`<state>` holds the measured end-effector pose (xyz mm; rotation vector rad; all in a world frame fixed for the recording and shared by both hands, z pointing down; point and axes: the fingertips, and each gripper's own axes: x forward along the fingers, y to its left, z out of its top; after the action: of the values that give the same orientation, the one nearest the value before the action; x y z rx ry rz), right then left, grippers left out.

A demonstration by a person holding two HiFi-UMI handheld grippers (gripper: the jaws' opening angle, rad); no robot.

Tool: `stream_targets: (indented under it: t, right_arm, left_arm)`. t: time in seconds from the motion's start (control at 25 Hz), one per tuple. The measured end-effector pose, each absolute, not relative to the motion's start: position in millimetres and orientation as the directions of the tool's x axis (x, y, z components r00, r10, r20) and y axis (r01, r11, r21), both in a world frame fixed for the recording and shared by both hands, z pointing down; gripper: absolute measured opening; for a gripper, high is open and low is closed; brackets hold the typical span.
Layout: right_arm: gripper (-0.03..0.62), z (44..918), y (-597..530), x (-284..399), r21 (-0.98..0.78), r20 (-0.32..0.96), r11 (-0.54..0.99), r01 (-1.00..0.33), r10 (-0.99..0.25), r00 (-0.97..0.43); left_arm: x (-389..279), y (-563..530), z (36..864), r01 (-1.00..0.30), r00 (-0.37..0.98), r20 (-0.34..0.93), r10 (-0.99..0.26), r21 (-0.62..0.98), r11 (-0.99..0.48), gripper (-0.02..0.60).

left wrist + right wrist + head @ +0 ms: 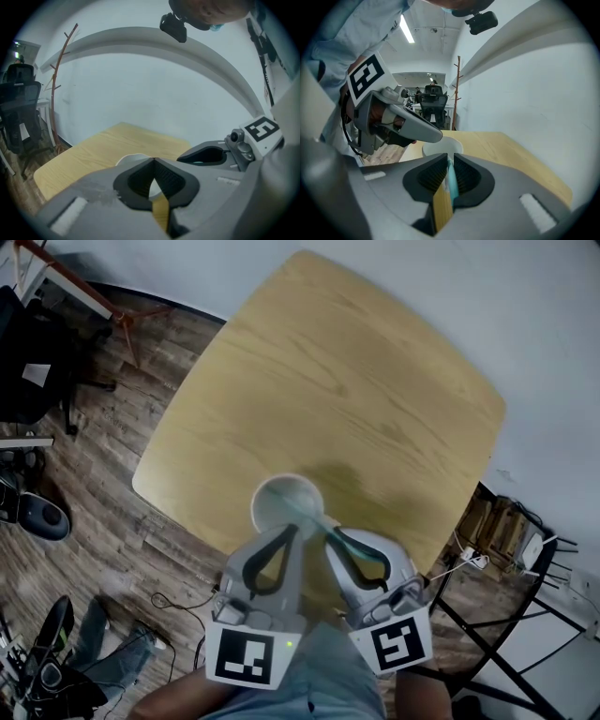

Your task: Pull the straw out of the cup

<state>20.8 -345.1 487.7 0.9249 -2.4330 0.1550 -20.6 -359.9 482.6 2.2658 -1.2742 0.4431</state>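
nearest to you, your left tongs (153,160) were pressed together at the tips with nothing between them, only the white of the cup showing through the gap below. they sat at about 7 o'clock of the cup, close to its rim, and i could not tell whether they touched it. your right tongs (449,161), at about 5 o'clock of the cup, were pinching the teal straw (451,180) between their ribbed pads.

just beyond, the straw leaned out of the cup (261,498) toward 4 o'clock, and its lower end was still inside. the cup stood upright near the 6 o'clock edge of the desk (356,381), whose far side lay bare.

so you had the grasp made, but the pull itself was not yet done. what was left, as i judged it, was to draw the straw up and clear of the rim. nothing steadied the cup, so it might have tipped.
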Motion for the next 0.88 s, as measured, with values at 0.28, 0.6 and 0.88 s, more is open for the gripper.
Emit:
stream_targets:
  t: [0.28,0.6,0.88]
  right_arm:
    - [0.041,481,-339,16,0.066,0.504,0.762,-0.644,-0.582,-0.638]
    - [0.040,464,-333,14,0.079,0.474,0.749,-0.658,-0.609,-0.636]
    - [0.040,442,-324,13,0.104,0.434,0.732,-0.673,-0.642,-0.632]
  left_arm:
    - [-27,-356,474,-0.871,0.490,0.492,-0.719,0.244,-0.427,0.020]
    - [-33,-348,456,-0.879,0.476,0.455,-0.752,0.220,-0.423,0.020]
    - [-38,-338,430,-0.883,0.469,0.402,-0.786,0.188,-0.431,0.020]
